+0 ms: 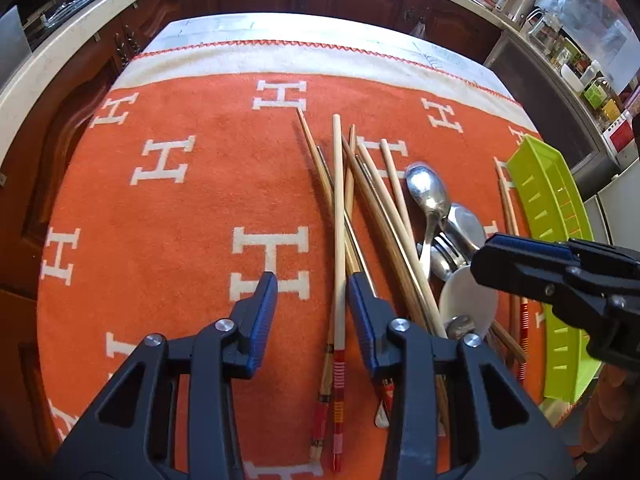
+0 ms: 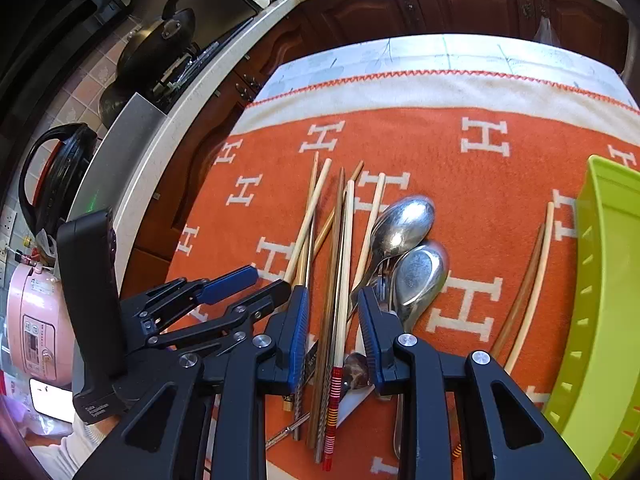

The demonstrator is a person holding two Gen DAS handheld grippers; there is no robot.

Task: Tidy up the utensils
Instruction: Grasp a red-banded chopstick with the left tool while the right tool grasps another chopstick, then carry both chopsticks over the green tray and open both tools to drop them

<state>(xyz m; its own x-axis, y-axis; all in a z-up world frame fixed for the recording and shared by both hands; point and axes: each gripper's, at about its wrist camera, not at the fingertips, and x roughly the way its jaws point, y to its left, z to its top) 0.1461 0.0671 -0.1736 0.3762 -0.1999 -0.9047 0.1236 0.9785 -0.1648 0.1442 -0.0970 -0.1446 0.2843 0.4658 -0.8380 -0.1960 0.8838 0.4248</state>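
Evidently the sorting has barely begun. My left claw [image 1: 312, 300] hangs with its jaws apart and empty above the handle ends of the chopsticks [image 1: 340, 216], one pale stick showing in the gap between the jaws without being gripped. My right claw [image 2: 333, 320] is likewise apart and holds nothing, hovering over the same heap just beside the spoons [image 2: 404, 232].

The utensils lie in one mixed pile near the middle of the surface, on the orange blanket [image 1: 180, 208]: wooden and bamboo chopsticks crossed over one another, two metal spoons with bowls overlapping, a fork [image 1: 444, 244] partly buried between them, and a white ceramic spoon [image 1: 468, 300] at the near side of the heap. A further pair of chopsticks [image 2: 528, 280] lies apart from the pile, toward the right edge of the surface and just beside the green tray [image 2: 600, 280].

That tray stands along the right edge. The part of its interior that I can see holds no utensil; the rest is cut off by the frame.

Judged from this layout, nothing has yet been grouped or placed. Remaining, by my estimate: separate the chopsticks from the metal cutlery, gather each kind, and move them to the tray.
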